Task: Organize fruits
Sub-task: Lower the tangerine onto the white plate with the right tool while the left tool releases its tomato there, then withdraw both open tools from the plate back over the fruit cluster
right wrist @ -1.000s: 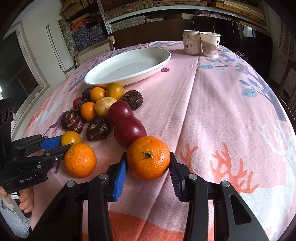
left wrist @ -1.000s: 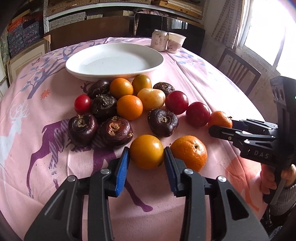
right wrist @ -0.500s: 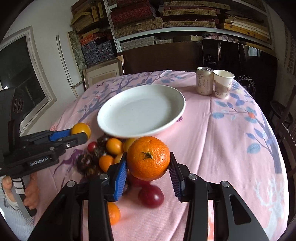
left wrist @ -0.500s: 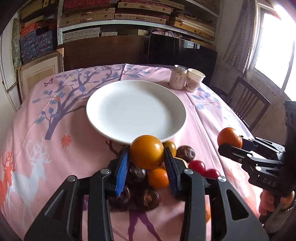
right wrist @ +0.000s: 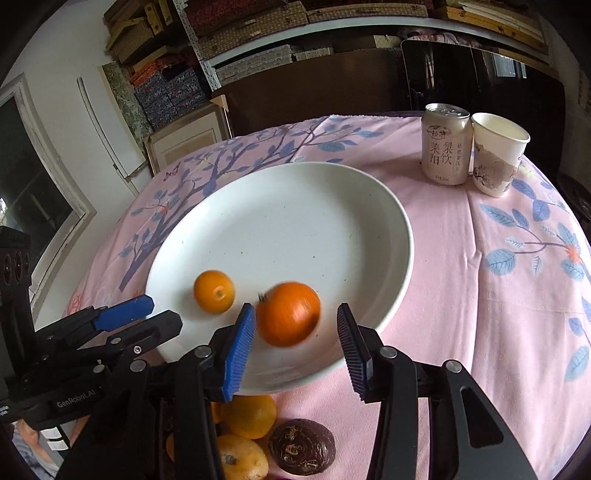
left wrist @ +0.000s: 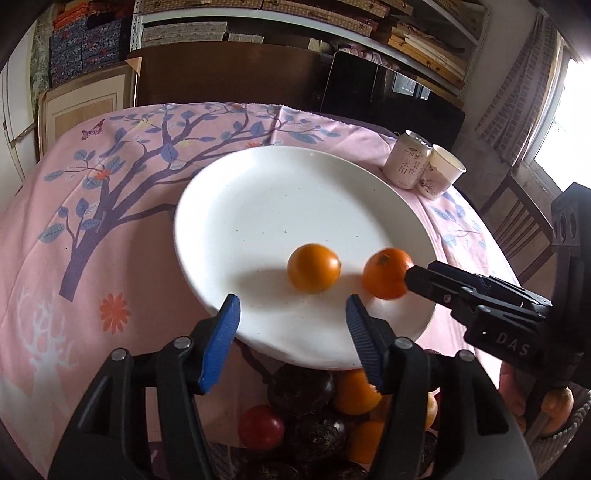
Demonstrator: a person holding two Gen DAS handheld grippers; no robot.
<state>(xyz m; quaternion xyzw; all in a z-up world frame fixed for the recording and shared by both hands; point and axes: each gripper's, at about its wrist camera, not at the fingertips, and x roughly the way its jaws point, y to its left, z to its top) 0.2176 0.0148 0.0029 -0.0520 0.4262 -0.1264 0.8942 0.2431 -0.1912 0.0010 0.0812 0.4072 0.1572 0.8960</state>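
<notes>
Two fruits are being released onto the white plate (left wrist: pixel 229 206): the yellow-orange fruit (left wrist: pixel 313 267) beyond the spread left gripper (left wrist: pixel 293 334), the blurred orange (right wrist: pixel 288 314) between the parted right gripper (right wrist: pixel 295 345) fingers. More fruit is likely being fetched next from the pile (left wrist: pixel 295 417) on the table.

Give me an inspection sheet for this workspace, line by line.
Surface: round table under a pink printed tablecloth.
Job's things: white plate holds a small orange fruit and a larger, motion-blurred orange; more fruit, orange, dark and red, is piled on the cloth by the near rim.
Clutter: drink can and paper cup standing side by side, beyond the plate.
Grippers: left gripper open, empty; right gripper open, orange loose between its jaws.
Cables: nothing seen.
Surroundings: shelves of boxes, wooden chair, bright window.
</notes>
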